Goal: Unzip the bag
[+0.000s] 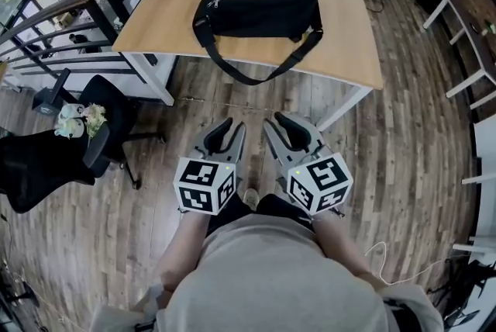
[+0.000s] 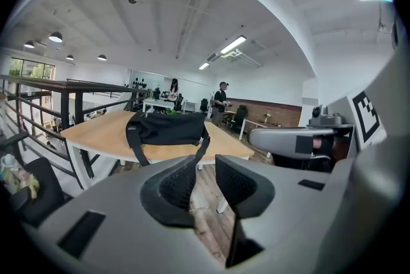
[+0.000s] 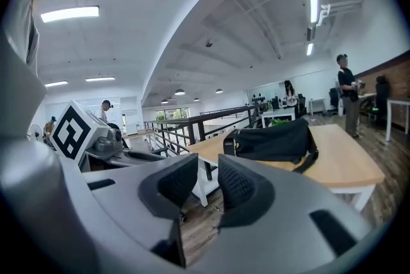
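Two grippers, left [image 1: 232, 129] and right [image 1: 276, 122], are held side by side low before the person. Both tilt slightly down toward the table [image 1: 341, 51], each with jaws apart and empty. Open floor [image 1: 387, 152] separates them from the table's near edge; a chair [image 1: 101, 121] stands left. The bag [image 1: 260, 12] lies mid-table toward the far side, well apart, its strap [image 1: 256, 76] drooping over the near edge. Only the gripper views show people [image 2: 220, 100] far behind.

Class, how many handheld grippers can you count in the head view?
2. The left gripper sits left of centre, the right gripper just right of it; both over the wooden floor, short of the table, jaws apart and empty. None hidden.
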A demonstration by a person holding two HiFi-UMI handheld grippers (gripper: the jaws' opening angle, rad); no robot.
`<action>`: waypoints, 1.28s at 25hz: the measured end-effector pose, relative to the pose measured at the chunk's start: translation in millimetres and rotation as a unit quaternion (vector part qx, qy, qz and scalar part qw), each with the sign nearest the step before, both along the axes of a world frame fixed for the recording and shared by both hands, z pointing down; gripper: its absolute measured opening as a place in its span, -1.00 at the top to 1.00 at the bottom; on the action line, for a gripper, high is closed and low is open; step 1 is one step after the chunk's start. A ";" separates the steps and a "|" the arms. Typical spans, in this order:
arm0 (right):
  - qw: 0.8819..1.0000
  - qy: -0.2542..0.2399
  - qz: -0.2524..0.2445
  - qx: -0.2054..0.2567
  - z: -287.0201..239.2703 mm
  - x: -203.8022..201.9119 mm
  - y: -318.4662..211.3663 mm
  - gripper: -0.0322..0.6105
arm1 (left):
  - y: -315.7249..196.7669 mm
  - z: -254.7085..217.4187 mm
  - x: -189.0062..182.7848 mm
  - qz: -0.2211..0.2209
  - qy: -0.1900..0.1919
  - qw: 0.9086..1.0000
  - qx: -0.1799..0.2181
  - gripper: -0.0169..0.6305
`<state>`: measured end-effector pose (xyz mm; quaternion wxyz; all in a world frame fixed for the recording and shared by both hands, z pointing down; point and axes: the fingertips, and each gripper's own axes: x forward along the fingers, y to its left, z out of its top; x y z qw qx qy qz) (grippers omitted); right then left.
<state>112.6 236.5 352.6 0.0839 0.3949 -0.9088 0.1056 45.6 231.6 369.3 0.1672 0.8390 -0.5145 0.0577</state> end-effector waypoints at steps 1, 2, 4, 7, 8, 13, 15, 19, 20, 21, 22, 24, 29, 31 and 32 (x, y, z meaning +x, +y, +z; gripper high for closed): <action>1.000 -0.003 0.001 -0.003 1.5 1.5 -4.0 0.61 | -4.2 1.4 0.9 0.001 -0.003 1.000 -0.003 0.67; 1.000 -0.007 0.002 -0.006 3.2 2.3 -8.2 0.61 | -8.5 3.2 1.0 0.002 -0.005 1.000 -0.007 0.67; 1.000 -0.013 0.006 -0.013 6.9 3.9 -15.8 0.60 | -16.8 6.3 1.3 0.003 -0.009 1.000 -0.013 0.67; 1.000 -0.015 0.006 -0.017 12.0 6.2 -24.2 0.60 | -28.0 7.6 2.2 0.002 -0.007 1.000 -0.014 0.67; 1.000 -0.015 0.005 -0.018 13.0 5.2 -26.7 0.60 | -32.1 7.5 0.7 0.001 -0.006 1.000 -0.014 0.67; 1.000 -0.013 0.016 -0.022 13.2 1.7 -47.3 0.60 | -60.3 10.3 -7.4 0.007 -0.002 1.000 -0.022 0.67; 1.000 -0.012 0.023 -0.018 13.4 0.6 -63.5 0.60 | -79.5 9.8 -11.4 0.010 0.001 1.000 -0.019 0.67; 0.999 -0.010 0.032 -0.013 16.7 -4.9 -105.3 0.60 | -124.2 10.0 -17.5 0.020 0.004 1.000 -0.013 0.67; 0.999 -0.009 0.033 -0.013 17.2 -8.2 -116.9 0.60 | -135.7 9.9 -19.4 0.022 0.004 1.000 -0.012 0.67; 0.999 -0.007 0.033 -0.013 17.5 -12.4 -129.0 0.60 | -147.4 9.5 -22.1 0.025 0.004 1.000 -0.012 0.68; 0.999 -0.005 0.033 -0.013 17.4 -17.6 -141.6 0.60 | -159.3 9.0 -25.8 0.027 0.005 1.000 -0.011 0.67; 0.999 -0.001 0.033 -0.015 16.8 -30.4 -167.1 0.60 | -183.1 8.5 -35.8 0.031 0.006 0.999 -0.012 0.68; 0.999 0.012 0.030 -0.006 10.2 -64.2 -228.9 0.61 | -244.9 6.1 -65.5 0.041 0.003 0.999 -0.018 0.68; 0.999 0.016 0.032 -0.003 7.7 -76.3 -252.1 0.62 | -267.9 4.9 -76.9 0.045 0.003 0.999 -0.018 0.68; 0.999 0.018 0.033 -0.002 7.1 -82.3 -263.1 0.64 | -279.1 4.0 -82.0 0.047 0.003 0.999 -0.016 0.68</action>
